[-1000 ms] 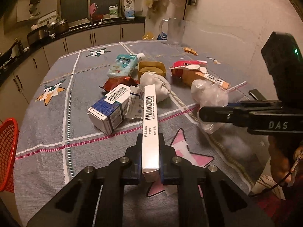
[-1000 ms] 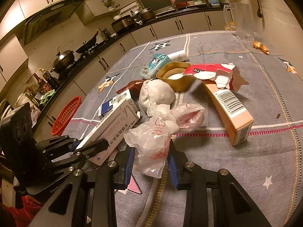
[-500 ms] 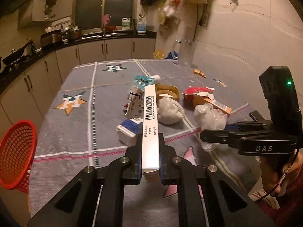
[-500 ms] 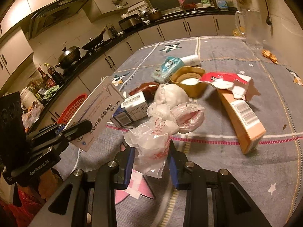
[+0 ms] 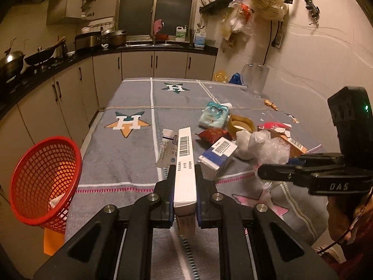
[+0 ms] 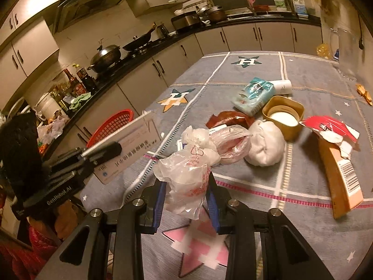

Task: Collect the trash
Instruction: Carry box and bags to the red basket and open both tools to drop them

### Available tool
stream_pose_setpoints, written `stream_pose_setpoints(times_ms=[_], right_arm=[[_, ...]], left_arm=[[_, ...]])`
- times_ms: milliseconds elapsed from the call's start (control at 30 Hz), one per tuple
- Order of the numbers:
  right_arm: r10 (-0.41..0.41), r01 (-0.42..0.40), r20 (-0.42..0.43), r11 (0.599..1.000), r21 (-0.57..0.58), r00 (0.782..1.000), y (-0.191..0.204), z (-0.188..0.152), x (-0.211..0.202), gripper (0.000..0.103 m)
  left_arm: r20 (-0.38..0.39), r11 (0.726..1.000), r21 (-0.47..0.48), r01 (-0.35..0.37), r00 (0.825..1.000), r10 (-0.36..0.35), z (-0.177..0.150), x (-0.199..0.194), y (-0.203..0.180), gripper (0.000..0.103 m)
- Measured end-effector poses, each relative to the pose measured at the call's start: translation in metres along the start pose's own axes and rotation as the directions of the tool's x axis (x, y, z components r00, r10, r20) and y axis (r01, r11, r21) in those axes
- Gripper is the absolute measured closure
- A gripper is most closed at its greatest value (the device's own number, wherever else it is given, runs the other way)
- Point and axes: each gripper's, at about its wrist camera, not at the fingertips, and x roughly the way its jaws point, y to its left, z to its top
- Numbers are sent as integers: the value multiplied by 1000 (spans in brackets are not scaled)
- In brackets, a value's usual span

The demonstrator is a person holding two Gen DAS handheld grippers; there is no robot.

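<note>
The left claw (image 5: 184, 200) is clamped on a long, flat white carton (image 5: 184, 163) with a barcode on its edge, held clear of the table (image 5: 130, 158). The right claw (image 6: 186, 193) is clamped on a crumpled clear plastic bag (image 6: 186, 170) with red print, which bulges up between its blue pads, also lifted off the cloth. So both hands are loaded, and neither piece has gone into a bin yet.

The likely destination is the red mesh basket (image 5: 44, 179), which stands off the left edge of the table, beside the cabinets. A few pale scraps show at its bottom, so some collecting appears to be done already, though how much I cannot tell.

Plenty is left on the star-patterned cloth:
- a blue and white small box (image 5: 218, 155) near the middle
- a teal packet (image 5: 213, 114) further back
- a dark red wrapper (image 5: 212, 134)
- a tan tub (image 6: 283, 116) with a white inside
- a white knotted bundle (image 6: 265, 145)
- a torn orange carton (image 6: 340, 170) with a red flap, lying to the right

By this reading the task is at an early-to-middle stage: two items are in transit and at least six more are waiting.
</note>
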Motion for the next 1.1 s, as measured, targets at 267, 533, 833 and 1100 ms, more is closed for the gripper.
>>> stream_pose_setpoints(times_ms=[267,533,833,1100], right_arm=[[39,-40,-13,998,-45,999,22,11,6,68],[99,-103,-40,989,-109,994,58,31,27,68],[183,-199,-112,967,-159,977,106,59,67,67],[243,-273,-188,949,-156,952,143,84,117,66]], left_arm=[[45,997,-43,-60,997,62,3,-25,29,91],[76,979,-95,-179,980,186,6,-54,72,91],[52,955,-158,-250,964,261,-2,-58,117,91],[28,929,-208,-306,947,319,-10,-53,154,90]])
